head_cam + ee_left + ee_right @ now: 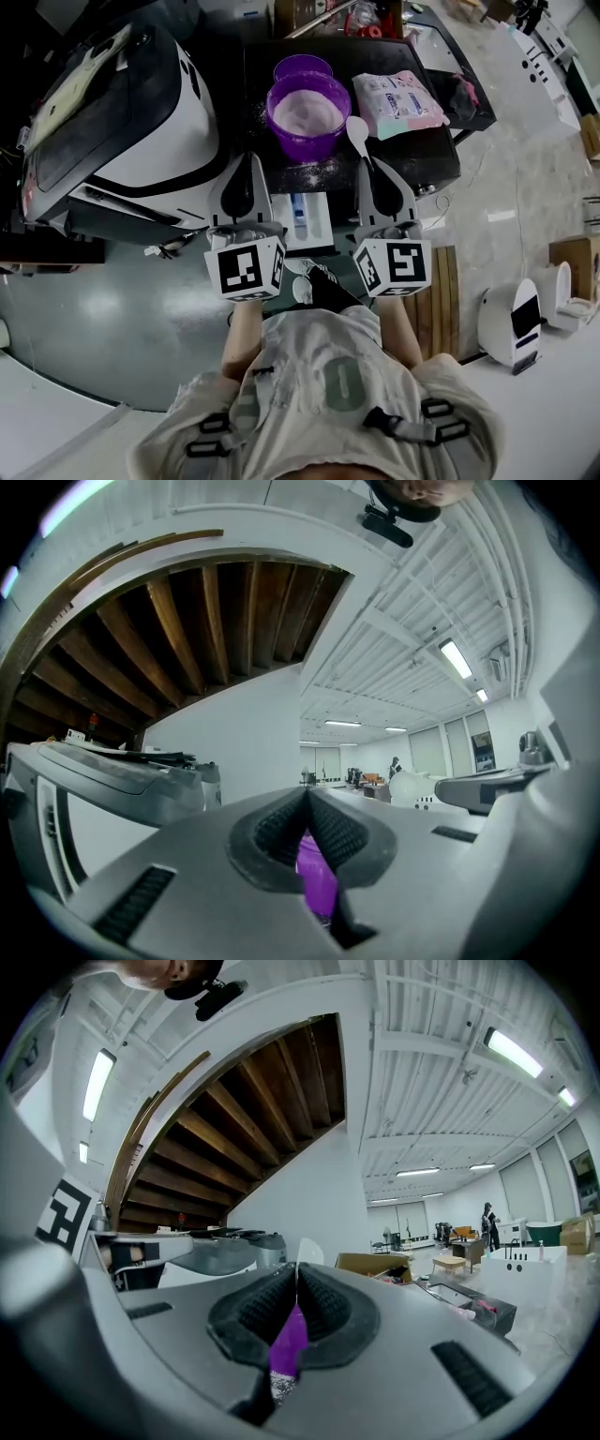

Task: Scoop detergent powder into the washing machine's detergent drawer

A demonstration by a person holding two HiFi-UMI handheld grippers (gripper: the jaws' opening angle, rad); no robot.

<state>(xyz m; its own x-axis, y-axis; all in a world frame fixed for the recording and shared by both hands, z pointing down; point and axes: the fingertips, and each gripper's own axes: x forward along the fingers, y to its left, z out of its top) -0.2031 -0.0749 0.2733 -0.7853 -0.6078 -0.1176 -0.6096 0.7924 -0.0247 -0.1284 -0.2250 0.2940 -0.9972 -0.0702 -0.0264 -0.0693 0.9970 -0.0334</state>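
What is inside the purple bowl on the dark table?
The purple bowl holds pale powder. The powder hides the bowl's bottom and anything buried in it. The white spoon is outside it, held by the right gripper.

The purple tub (306, 131) stands upright and open, full of pale powder (307, 111). The white spoon (357, 131) is just right of it, with its handle pinched in the right gripper (367, 169). The white drawer (302, 220) is pulled out below.
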